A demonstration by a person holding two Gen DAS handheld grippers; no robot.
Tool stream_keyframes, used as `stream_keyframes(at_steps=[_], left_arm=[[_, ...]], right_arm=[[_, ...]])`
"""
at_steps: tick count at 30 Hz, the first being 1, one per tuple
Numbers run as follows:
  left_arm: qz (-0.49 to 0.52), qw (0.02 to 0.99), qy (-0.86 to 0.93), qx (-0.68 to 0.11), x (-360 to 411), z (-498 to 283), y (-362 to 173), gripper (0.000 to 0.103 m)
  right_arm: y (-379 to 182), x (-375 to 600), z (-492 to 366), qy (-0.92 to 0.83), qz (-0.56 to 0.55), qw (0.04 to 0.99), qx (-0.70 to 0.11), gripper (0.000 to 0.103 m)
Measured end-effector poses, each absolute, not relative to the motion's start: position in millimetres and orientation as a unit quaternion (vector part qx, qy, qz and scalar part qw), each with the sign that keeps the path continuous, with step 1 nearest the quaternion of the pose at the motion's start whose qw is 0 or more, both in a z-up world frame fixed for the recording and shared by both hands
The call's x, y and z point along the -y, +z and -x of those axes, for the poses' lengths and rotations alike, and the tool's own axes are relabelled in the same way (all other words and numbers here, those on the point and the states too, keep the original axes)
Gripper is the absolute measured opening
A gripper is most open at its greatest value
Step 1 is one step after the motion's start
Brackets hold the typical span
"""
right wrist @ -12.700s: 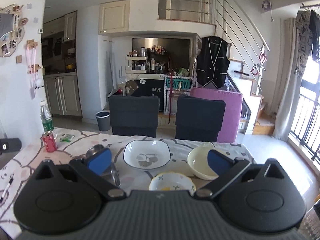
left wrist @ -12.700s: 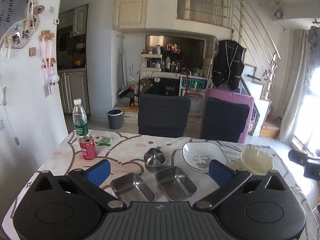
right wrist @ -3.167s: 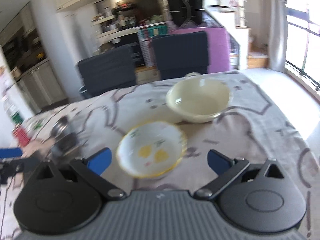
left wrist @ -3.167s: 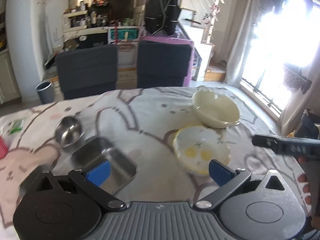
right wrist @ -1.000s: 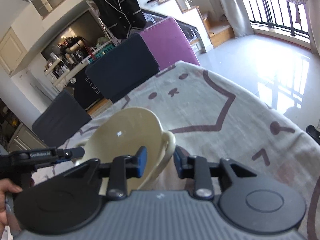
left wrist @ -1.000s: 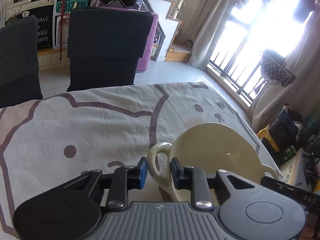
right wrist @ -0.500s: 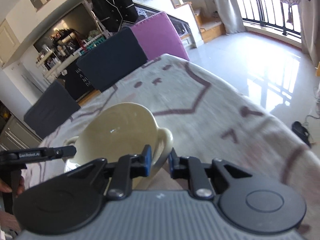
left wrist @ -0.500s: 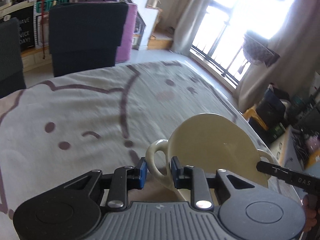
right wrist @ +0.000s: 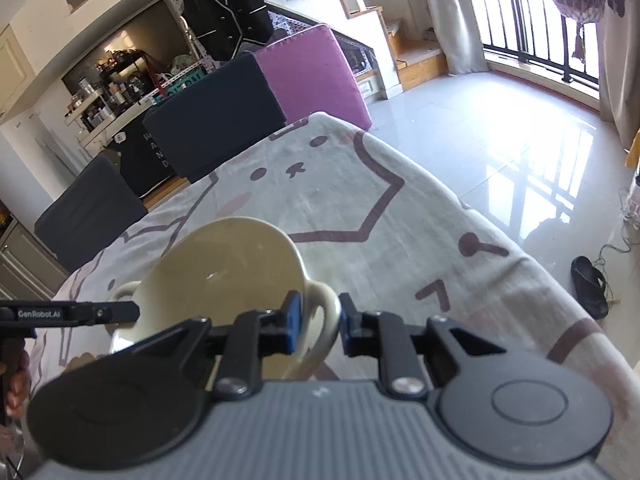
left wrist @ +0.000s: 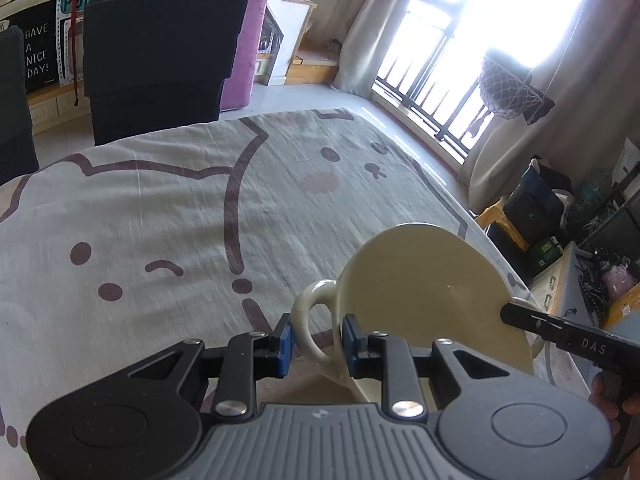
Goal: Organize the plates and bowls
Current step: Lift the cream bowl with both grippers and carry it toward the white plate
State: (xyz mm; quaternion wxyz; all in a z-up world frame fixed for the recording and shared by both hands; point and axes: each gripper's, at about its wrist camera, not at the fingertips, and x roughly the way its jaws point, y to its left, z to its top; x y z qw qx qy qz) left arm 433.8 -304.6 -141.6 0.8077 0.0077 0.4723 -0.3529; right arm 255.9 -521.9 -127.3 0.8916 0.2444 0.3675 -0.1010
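**Cream bowl gripped by both loop handles**

While the left gripper point(left wrist: 316, 340) sits at the lower centre of its own view, its two blue pads are closed on one loop handle of the cream bowl point(left wrist: 424, 280), one pad on each side of the loop. That bowl fills the lower right of the left wrist frame, tilted so its inside faces the camera, with the cartoon-cat tablecloth point(left wrist: 160, 216) spreading behind it to the upper left. At the right edge of the same frame a black finger of the other gripper reaches in to the bowl's far handle, and part of a hand point(left wrist: 608, 400) shows below it.

From the right wrist view, the right gripper point(right wrist: 318, 322) at lower centre clamps the bowl's point(right wrist: 224, 264) opposite handle in the same way, blue pads pressed against the loop. The bowl lies left of centre here, and the left gripper's black finger comes in from the left edge to meet it. Dark chairs point(right wrist: 216, 120) and a purple chair point(right wrist: 316, 76) stand beyond the table in the upper left, and a sunlit floor point(right wrist: 500, 144) fills the upper right.
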Motion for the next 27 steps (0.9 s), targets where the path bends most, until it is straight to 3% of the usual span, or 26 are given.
stream_keyframes(at_steps=[27], left_arm=[[0.021, 0.804, -0.352, -0.479, 302.3, -432.7, -150.2, 0.025]], right_arm=[[-124.3, 515.1, -252.8, -0.099, -0.236, 0.886, -0.386, 0.025]])
